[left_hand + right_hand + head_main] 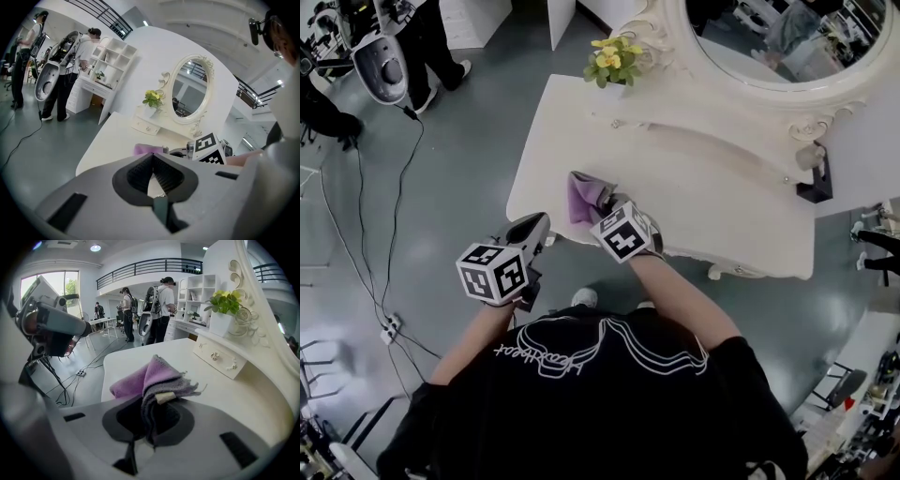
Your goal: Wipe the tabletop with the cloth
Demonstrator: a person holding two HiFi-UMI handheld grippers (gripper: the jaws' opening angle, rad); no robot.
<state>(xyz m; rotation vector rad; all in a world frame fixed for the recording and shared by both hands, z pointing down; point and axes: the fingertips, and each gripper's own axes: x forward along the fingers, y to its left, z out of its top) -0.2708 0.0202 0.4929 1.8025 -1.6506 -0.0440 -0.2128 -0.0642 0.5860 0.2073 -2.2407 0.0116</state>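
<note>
A purple and grey cloth [583,194] lies bunched on the near left part of the white tabletop [712,202]. My right gripper [607,204] is shut on it. In the right gripper view the cloth [149,377] is pinched between the jaws [157,403] and spills forward onto the table. My left gripper [538,225] hovers at the table's front left edge with its jaws shut and nothing in them. In the left gripper view the closed tips [152,157] point toward the cloth [147,149] and the right gripper's marker cube [209,149].
A potted yellow flower [612,62] and an oval mirror [778,37] stand at the table's back, above a small drawer unit [220,358]. Cables [370,253] and a power strip [390,328] lie on the floor at left. People [77,65] stand far left.
</note>
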